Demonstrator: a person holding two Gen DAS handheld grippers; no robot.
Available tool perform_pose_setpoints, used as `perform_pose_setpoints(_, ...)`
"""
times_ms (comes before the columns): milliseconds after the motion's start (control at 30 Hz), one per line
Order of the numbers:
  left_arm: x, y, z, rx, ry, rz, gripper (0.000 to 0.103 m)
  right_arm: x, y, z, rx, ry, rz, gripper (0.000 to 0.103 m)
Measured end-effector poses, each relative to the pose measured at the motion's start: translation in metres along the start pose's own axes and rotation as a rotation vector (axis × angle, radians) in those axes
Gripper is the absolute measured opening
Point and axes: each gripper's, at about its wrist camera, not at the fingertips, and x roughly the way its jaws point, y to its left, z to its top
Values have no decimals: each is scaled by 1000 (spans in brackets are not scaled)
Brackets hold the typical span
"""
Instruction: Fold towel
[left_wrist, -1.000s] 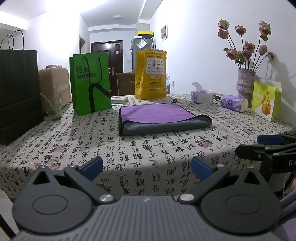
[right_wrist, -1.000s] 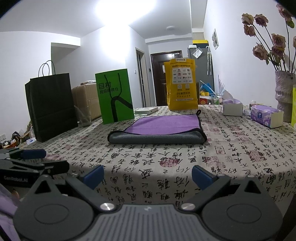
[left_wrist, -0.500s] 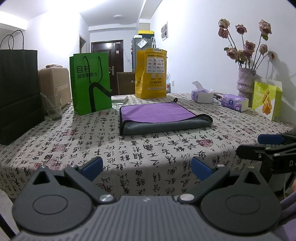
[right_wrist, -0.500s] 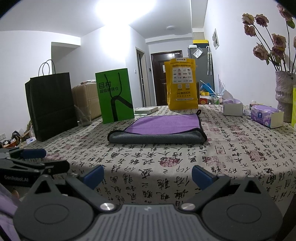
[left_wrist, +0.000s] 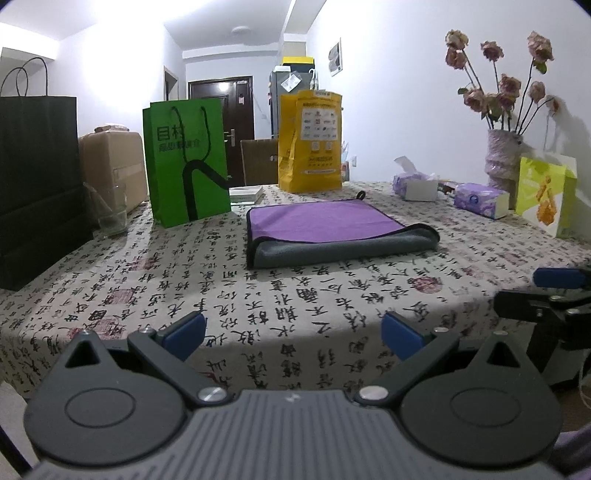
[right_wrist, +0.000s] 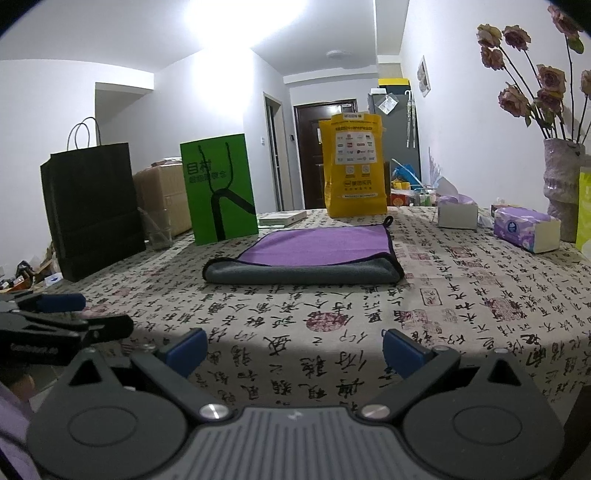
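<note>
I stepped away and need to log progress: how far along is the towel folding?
Done: the towel lies folded at least once on the table, purple face up, grey rolled edge toward the cameras. In hand: nothing; the left hand-held gripper and right hand-held gripper are open at the near table edge, apart from the towel. Left: perhaps another fold, if wanted.

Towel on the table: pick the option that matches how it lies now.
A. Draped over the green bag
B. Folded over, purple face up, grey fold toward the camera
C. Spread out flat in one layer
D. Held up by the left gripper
B: the towel lies doubled on the tablecloth, purple on top with a rounded grey fold at its near edge; neither gripper touches it.
</note>
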Motion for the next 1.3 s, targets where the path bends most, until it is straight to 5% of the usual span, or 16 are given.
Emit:
perform_pose_setpoints(700,92,19,39,-5,33,40,103,75,-42,29,39,17,-108,100)
perform_pose_setpoints(933,144,25,60,35,59,-29,102,120,-66,48,-13,57,-79,89)
perform_pose_setpoints(1300,220,34,81,86,164,-122,58,207,-108,88,-78,150,-28,60)
